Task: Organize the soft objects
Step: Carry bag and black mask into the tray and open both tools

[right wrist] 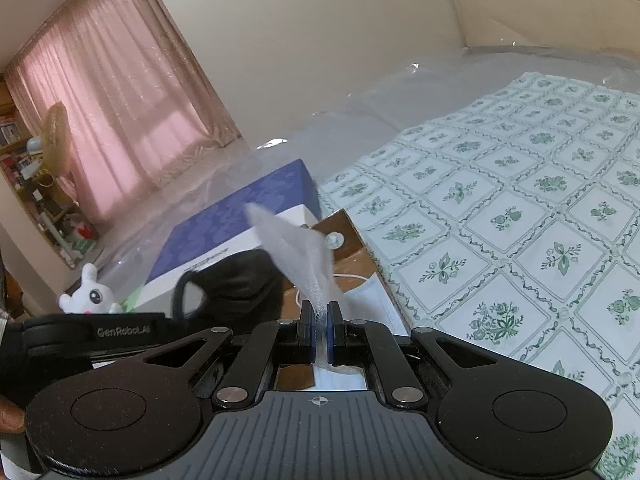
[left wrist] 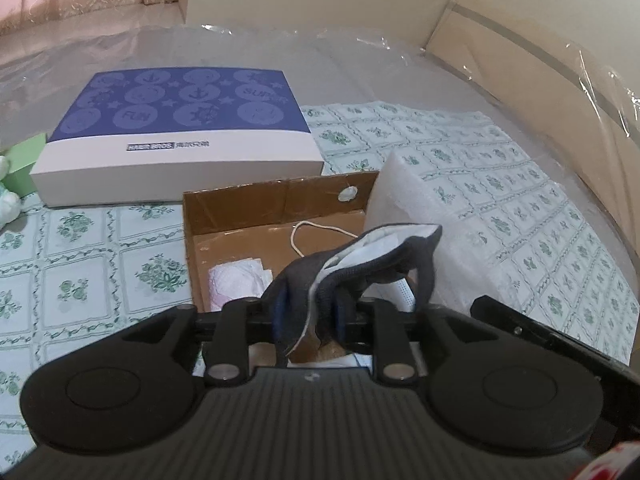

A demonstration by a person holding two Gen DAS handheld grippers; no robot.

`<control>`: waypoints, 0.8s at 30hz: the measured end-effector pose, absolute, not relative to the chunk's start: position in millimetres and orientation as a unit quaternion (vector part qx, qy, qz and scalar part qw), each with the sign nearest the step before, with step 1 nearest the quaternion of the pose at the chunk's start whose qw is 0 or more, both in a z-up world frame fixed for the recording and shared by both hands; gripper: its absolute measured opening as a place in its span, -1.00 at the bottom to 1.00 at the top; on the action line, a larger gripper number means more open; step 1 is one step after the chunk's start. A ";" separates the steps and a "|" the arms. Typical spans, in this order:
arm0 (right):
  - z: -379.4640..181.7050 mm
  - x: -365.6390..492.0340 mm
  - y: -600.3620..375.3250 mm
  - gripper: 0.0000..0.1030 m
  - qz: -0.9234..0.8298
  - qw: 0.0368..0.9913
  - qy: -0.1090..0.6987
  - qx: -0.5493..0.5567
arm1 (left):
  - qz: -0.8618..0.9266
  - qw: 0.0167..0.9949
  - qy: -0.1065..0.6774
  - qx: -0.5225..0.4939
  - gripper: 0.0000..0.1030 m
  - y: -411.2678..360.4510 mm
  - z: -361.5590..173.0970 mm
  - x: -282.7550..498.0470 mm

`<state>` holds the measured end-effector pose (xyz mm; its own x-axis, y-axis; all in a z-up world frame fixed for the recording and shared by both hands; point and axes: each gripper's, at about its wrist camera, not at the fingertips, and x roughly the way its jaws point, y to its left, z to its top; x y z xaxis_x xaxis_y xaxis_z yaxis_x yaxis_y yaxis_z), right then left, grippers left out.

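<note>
Left fingers (left wrist: 306, 312) pinch dark mask (left wrist: 360, 264); right fingers (right wrist: 320, 334) pinch white foam sheet (right wrist: 296, 252); "GenRobot.AI" label (right wrist: 123, 331).

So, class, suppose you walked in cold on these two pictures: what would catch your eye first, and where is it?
First, the dark face mask pinched in the left gripper, hanging over the open cardboard box. Next, the white foam sheet clamped in the right gripper above the same box. Behind the box lies a big blue-and-white flat box on the green floral cloth.
</note>
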<state>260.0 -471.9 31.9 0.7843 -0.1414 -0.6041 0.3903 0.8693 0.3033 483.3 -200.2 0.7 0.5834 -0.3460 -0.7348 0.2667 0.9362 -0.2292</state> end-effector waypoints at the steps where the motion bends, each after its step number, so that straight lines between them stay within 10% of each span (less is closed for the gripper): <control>1: 29.5 262.0 -473.3 -0.90 -0.146 0.921 0.295 0.209 | -0.172 0.888 0.424 -0.043 -0.34 -202.0 -0.6 485.4; 24: -22.8 262.8 -425.9 -0.89 -0.094 0.899 0.426 -0.025 | -0.177 0.893 0.414 0.017 0.01 -191.9 -1.0 439.3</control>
<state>262.8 -425.9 -22.8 0.6189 -0.1909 -0.7619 0.1475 0.9810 -0.1261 439.3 -191.9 -1.0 0.5953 -0.3018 -0.7446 0.3303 0.9368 -0.1156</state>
